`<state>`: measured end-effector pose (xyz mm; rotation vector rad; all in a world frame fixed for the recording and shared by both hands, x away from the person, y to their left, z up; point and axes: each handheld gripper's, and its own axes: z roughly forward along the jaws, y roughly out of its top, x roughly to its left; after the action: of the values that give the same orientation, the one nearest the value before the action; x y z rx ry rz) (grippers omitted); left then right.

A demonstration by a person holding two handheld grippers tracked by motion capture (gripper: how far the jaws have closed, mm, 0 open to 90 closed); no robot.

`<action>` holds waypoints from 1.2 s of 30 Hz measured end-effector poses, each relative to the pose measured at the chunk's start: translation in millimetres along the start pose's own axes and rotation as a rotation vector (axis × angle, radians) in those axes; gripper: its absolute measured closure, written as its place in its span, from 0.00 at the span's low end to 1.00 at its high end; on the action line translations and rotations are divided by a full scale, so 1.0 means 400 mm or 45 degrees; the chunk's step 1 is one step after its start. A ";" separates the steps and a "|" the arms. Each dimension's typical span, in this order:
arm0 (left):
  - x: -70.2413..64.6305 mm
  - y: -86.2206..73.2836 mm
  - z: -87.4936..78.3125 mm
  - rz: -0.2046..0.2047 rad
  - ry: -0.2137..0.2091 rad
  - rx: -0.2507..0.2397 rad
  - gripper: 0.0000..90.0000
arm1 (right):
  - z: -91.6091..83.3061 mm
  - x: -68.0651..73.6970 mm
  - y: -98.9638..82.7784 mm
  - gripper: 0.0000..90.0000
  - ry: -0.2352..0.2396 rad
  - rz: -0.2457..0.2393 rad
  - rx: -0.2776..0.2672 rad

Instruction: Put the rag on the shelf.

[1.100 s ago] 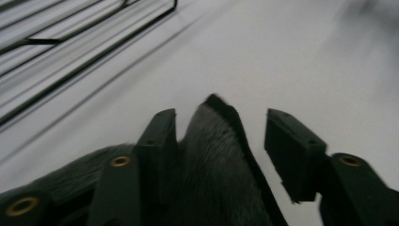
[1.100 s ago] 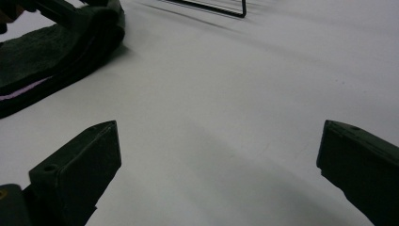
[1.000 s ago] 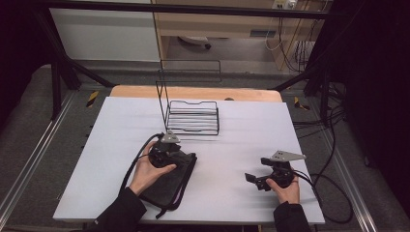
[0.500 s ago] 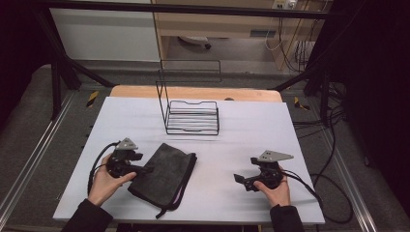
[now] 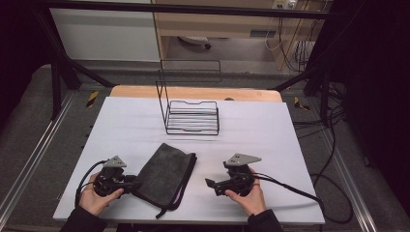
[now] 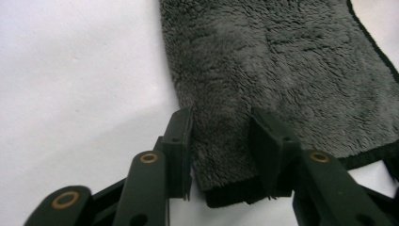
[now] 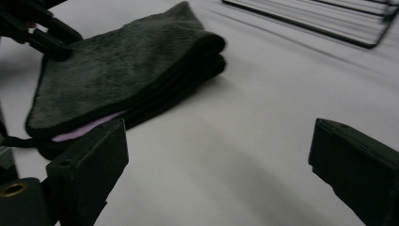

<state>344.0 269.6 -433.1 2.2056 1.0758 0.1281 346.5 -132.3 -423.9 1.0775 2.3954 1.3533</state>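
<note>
A dark grey fleecy cloth (image 5: 164, 176), folded over, lies on the white table near the front edge. In the right gripper view a pale lilac layer (image 7: 80, 129) peeks from the cloth (image 7: 127, 70) fold. My left gripper (image 5: 133, 183) lies at its left corner. In the left gripper view its jaws (image 6: 221, 150) have just been closing and now press both sides of the cloth (image 6: 282, 61) corner. My right gripper (image 5: 209, 185) sits to the right of the cloth, pointing at it, jaws (image 7: 216, 160) wide open with only bare table between them.
A black wire rack (image 5: 192, 118) with a tall upright end stands at the middle back of the white table (image 5: 121, 125); its base shows far off in the right gripper view (image 7: 320, 23). A cord loop (image 5: 167, 210) trails from the cloth toward the front edge. Cables run off the right side.
My left hand has slid from on top of the cloth out to its left corner. My right hand has moved left toward the cloth. The cloth has stayed flat on the table.
</note>
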 end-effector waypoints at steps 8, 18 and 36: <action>-0.009 -0.011 -0.002 -0.047 -0.053 0.005 0.79 | 0.071 0.111 -0.001 0.31 0.102 -0.036 0.030; -0.017 -0.019 0.001 -0.050 -0.044 -0.003 0.86 | 0.144 0.173 -0.025 0.48 0.112 0.011 0.118; -0.029 -0.026 0.002 0.001 0.019 -0.036 0.91 | 0.181 0.238 -0.043 0.63 0.008 0.040 0.083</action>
<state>329.7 265.1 -437.6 2.1827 1.0753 0.1595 304.0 -25.5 -461.6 1.1333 2.4528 1.2990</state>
